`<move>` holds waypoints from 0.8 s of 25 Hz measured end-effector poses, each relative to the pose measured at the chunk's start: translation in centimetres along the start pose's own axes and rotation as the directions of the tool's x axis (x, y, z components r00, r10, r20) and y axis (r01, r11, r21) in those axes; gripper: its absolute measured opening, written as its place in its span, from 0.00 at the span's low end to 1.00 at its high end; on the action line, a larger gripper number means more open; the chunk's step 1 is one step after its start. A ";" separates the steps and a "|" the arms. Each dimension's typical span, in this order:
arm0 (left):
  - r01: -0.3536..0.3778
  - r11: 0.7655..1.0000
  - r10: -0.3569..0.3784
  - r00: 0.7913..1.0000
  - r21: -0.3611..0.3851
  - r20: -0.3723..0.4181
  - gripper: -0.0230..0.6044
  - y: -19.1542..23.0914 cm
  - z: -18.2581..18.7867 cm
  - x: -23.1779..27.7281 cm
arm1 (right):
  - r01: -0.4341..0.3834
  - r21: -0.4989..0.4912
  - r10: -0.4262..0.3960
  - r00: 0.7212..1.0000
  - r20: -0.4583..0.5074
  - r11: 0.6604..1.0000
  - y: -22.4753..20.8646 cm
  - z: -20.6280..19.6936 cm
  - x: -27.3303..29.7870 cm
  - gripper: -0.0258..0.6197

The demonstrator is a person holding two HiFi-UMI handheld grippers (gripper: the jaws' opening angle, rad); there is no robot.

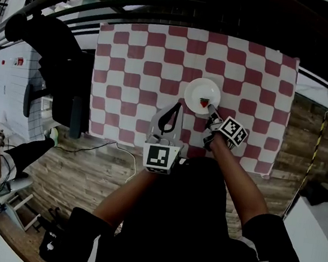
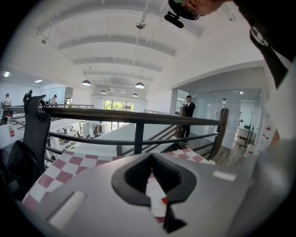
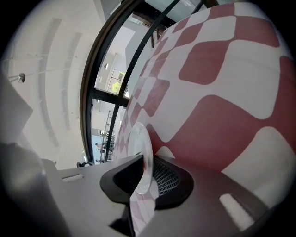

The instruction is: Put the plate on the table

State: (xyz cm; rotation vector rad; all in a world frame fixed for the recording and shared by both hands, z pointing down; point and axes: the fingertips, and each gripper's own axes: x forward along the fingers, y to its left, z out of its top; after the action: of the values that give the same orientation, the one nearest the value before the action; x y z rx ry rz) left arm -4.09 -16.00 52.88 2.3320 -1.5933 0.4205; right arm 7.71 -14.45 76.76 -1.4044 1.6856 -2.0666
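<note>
**Plate down on the bench, right tool at its near rim**

The plate [image 1: 202, 94] lies flat on the checked cloth [image 1: 133, 50] of the bench [image 1: 315, 89], right of middle. It is small, round and white, with a red mark [image 1: 203, 103] near its centre. It lies just ahead of the right tool [image 1: 212, 110], whose jaws stand a little spread round the near rim without pinching it, so I judge a straight pull back would clear it. The left tool [image 1: 174, 106] sits just left of the plate and apart from it, pressed together on nothing.
</note>
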 end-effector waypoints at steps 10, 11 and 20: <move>0.000 1.000 0.001 1.000 0.015 -0.025 0.05 0.1 0.1 -0.4 | 0.075 -0.004 -0.075 0.997 -0.004 0.997 -0.6 -0.8 -1.5 0.30; 0.003 1.000 -0.002 1.000 0.010 -0.024 0.05 0.1 0.0 -0.6 | 0.074 -0.003 -0.074 0.997 -0.003 0.997 -0.5 -0.9 -1.7 0.30; 0.022 1.000 -0.023 1.000 -0.021 -0.012 0.05 0.5 -0.6 -1.9 | 0.063 -0.029 -0.063 0.998 -0.004 0.998 -0.1 -1.7 -2.9 0.33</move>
State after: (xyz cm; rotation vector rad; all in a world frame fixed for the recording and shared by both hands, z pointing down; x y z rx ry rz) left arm -5.23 -14.33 52.68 2.3252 -1.5571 0.4105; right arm 8.17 -11.51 75.28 -1.4812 1.7004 -2.0880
